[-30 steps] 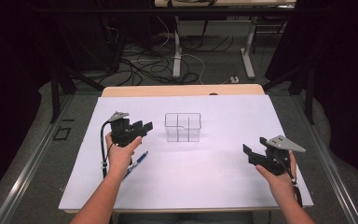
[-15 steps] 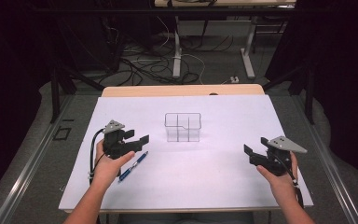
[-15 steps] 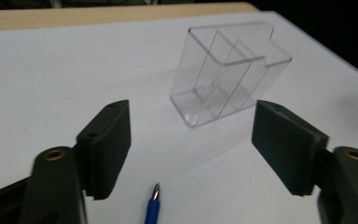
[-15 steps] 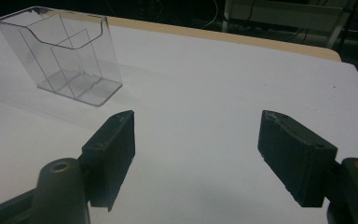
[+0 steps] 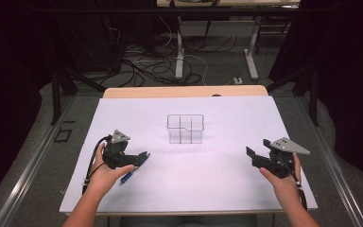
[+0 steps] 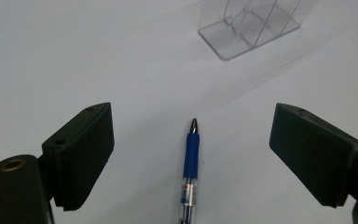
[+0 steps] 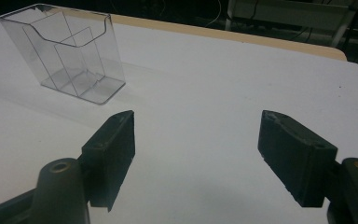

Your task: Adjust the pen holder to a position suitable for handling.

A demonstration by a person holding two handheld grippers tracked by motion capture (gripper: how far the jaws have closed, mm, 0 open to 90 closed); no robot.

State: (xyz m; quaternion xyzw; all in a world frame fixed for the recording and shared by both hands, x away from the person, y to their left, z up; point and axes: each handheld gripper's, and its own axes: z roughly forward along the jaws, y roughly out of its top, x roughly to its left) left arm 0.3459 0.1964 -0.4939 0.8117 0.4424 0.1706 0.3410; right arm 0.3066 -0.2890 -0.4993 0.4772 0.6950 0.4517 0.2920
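Two grippers in our hands, left gripper [image 6: 191, 154] fingers just been opening, released around the blue pen [image 6: 189, 163] flat on the white bench [image 5: 217, 189], right gripper [image 7: 196, 154] fingers released, empty, clear organizer [image 5: 185, 128] well apart.

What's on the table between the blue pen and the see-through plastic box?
Nothing: in the left gripper view, only bare white tabletop runs from the blue pen to the clear plastic box.
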